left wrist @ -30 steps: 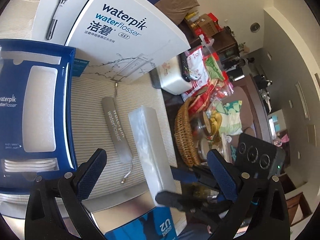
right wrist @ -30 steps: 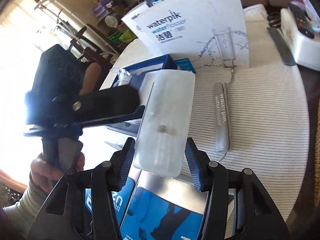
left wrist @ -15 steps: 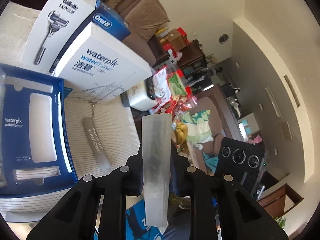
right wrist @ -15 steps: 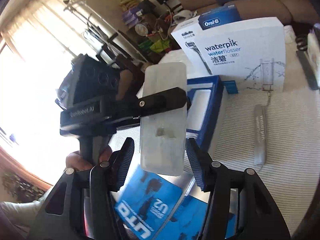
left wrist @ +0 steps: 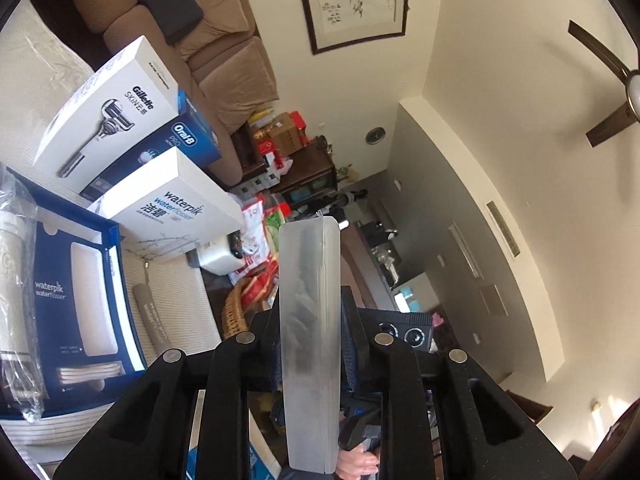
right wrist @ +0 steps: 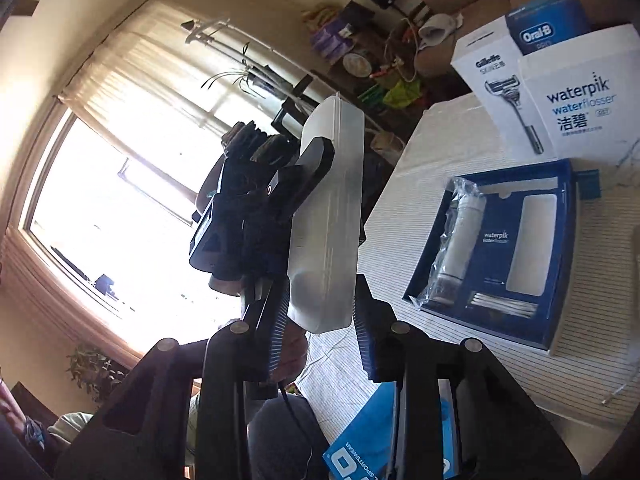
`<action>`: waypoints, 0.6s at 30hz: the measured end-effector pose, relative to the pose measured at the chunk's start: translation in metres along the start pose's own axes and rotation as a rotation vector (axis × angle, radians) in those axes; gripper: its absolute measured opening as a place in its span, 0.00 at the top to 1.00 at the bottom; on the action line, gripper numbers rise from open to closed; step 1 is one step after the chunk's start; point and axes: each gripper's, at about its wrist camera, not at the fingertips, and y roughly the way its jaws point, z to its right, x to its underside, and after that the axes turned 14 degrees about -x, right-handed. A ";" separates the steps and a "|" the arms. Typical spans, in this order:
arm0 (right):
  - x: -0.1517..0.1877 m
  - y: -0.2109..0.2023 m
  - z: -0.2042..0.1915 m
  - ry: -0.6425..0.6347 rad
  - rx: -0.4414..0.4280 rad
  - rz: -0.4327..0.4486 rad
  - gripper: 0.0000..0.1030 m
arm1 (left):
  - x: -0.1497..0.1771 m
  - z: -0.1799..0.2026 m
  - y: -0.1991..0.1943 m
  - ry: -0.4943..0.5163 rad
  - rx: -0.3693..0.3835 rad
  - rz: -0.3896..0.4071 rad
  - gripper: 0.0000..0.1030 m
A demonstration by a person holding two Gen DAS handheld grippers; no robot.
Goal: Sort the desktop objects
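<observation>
A long translucent plastic case (left wrist: 310,320) is held up in the air above the striped tablecloth (right wrist: 416,168). My left gripper (left wrist: 310,304) is shut on it across its thin sides, near its middle. In the right wrist view the case (right wrist: 332,220) stands edge-on, with a left finger (right wrist: 312,164) pressed on its flank. My right gripper (right wrist: 320,284) has the case's lower end between its jaws; they are closing, and the pads sit against both sides. A hand holds the left gripper's handle below.
An open blue Waterpik tray (right wrist: 492,248) with a bagged flosser (right wrist: 456,240) lies on the cloth. White Waterpik (left wrist: 176,208), Gillette (left wrist: 108,108) and Oral-B (left wrist: 188,140) boxes stand behind. A grey pouch (left wrist: 152,320), wicker basket (left wrist: 232,316) and blue booklet (right wrist: 360,452) lie nearby.
The left gripper went from open to shut on the case. Both grippers rose with it off the table. The case turned edge-on in the right jaws, which narrowed around it.
</observation>
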 end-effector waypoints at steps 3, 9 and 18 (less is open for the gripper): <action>-0.001 0.009 0.017 0.044 0.033 0.018 0.76 | -0.011 -0.013 0.016 -0.014 -0.109 -0.057 0.63; -0.001 0.003 0.069 0.161 0.059 0.081 0.80 | -0.025 -0.044 0.051 -0.038 -0.302 -0.119 0.32; 0.000 -0.001 0.126 0.240 0.110 0.106 0.81 | -0.035 -0.065 0.105 0.042 -0.489 -0.204 0.28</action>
